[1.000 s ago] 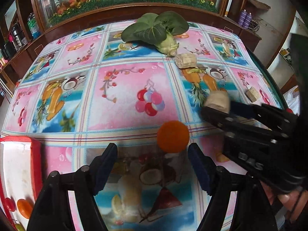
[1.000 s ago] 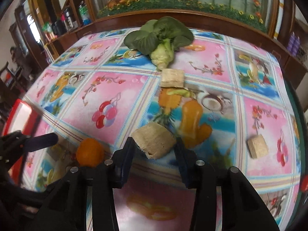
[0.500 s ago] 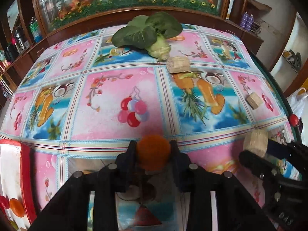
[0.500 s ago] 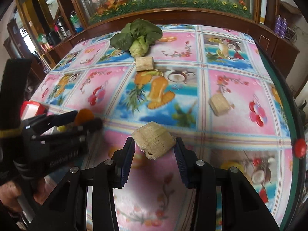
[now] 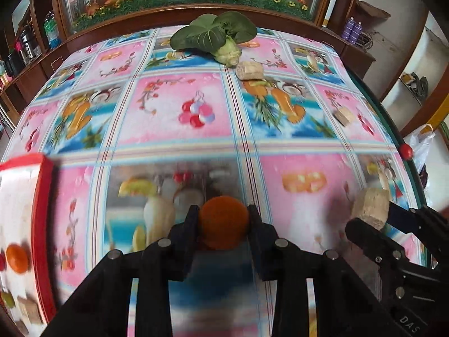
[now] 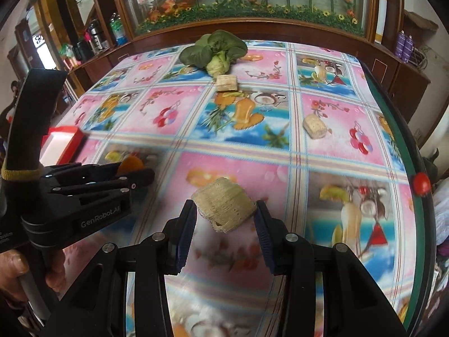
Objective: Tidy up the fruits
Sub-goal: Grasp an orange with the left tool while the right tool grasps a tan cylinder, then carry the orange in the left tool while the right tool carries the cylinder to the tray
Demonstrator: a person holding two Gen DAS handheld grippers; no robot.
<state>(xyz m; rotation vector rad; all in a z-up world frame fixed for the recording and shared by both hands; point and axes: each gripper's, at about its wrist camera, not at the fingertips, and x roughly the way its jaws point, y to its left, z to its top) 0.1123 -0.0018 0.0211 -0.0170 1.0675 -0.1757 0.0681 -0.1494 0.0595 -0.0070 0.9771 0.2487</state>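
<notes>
Left tool (image 5: pixel 223 221) now clamped on orange (image 5: pixel 223 222), lifted — right tool (image 6: pixel 224 219) gripping beige block (image 6: pixel 223 208).

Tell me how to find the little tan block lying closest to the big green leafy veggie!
Look to the far end of the fruit-print tablecloth, where the leafy green vegetable lies. The tan block sits just in front of its pale stem end. Another loose block lies apart to the right, and a third is held up in a claw.

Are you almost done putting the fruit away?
Partly. An orange fruit already sits in the red tray. The left gripper holds an orange, the right gripper a tan block. Two blocks and the greens remain.
</notes>
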